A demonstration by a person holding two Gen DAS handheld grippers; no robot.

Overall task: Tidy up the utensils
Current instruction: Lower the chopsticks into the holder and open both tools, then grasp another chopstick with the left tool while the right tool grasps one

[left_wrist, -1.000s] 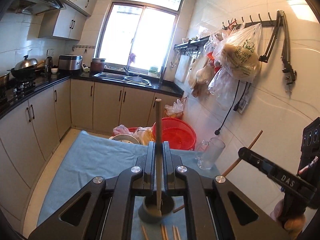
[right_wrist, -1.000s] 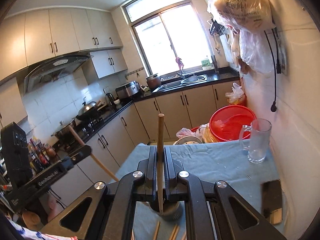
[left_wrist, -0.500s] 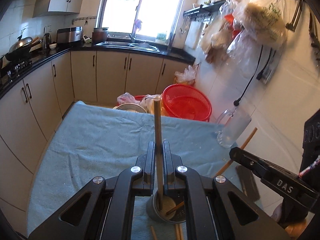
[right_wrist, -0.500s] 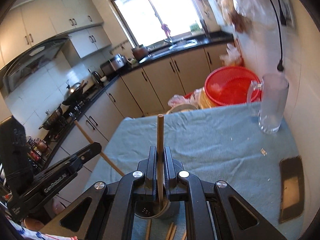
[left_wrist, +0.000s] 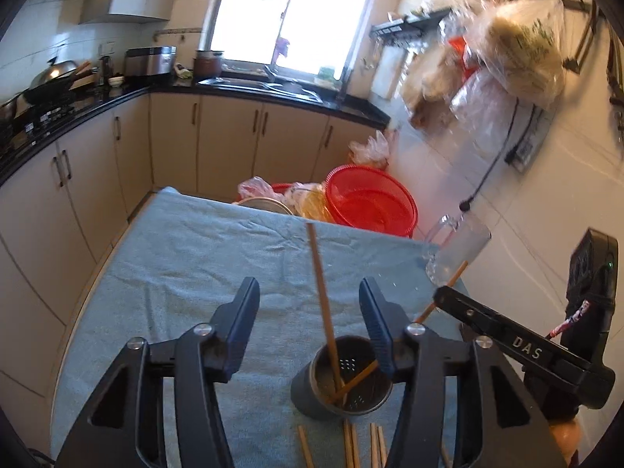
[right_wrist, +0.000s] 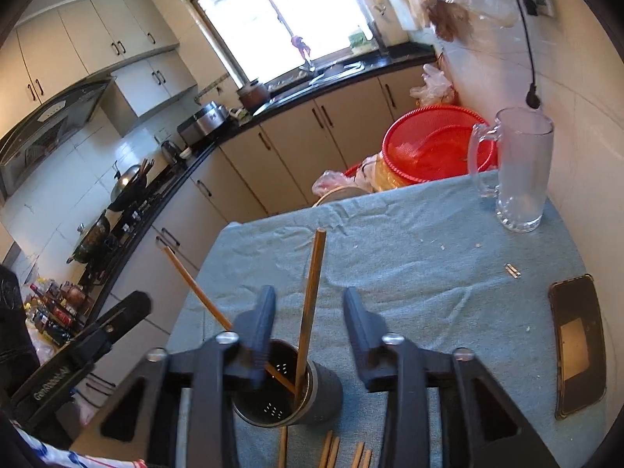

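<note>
A dark metal utensil cup [left_wrist: 340, 386] [right_wrist: 286, 392] stands on the blue cloth near the table's front edge. Two wooden chopsticks stand in it: one [left_wrist: 321, 300] [right_wrist: 309, 304] leans near upright, the other [left_wrist: 440, 292] [right_wrist: 195, 284] slants out sideways. Several more chopsticks [left_wrist: 351, 446] [right_wrist: 343, 454] lie flat on the cloth in front of the cup. My left gripper [left_wrist: 308, 300] is open above the cup, holding nothing. My right gripper [right_wrist: 308, 308] is open too, its fingers either side of the upright chopstick without touching it.
A glass mug [right_wrist: 522, 171] [left_wrist: 456, 249] stands at the far right of the cloth. A phone [right_wrist: 577, 345] lies at the right edge. Red basins [left_wrist: 370, 199] and bags sit beyond the far edge. The tiled wall is close on the right.
Both grippers were shut, each on a chopstick held upright over the cup. Both have opened and the two chopsticks now rest in the cup. The cameras tilted down.
</note>
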